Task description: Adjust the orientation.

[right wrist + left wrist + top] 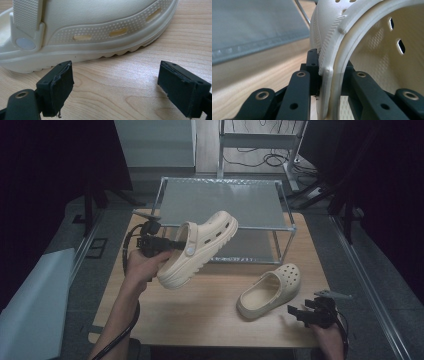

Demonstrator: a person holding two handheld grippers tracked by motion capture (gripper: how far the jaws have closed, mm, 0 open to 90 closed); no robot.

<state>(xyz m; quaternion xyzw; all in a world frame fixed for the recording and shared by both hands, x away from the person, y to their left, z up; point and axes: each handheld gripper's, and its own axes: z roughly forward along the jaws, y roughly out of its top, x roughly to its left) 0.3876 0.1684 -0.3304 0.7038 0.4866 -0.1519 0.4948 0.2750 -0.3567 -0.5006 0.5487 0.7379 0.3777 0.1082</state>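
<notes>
Above the table, in the high view, the left gripper holds one clog in the air by its heel rim, just in front of the metal shelf. A second clog lies on the wood in front of the shelf's right leg, with the right gripper near its heel.

From the left gripper view, both jaws clamp the raised clog's rim (one inside, one outside).

From the right gripper view, the jaws stand wide and empty, the second clog just beyond them.

The step looks like carrying the first clog to the shelf; next it needs moving forward over a tier and setting down level.
</notes>
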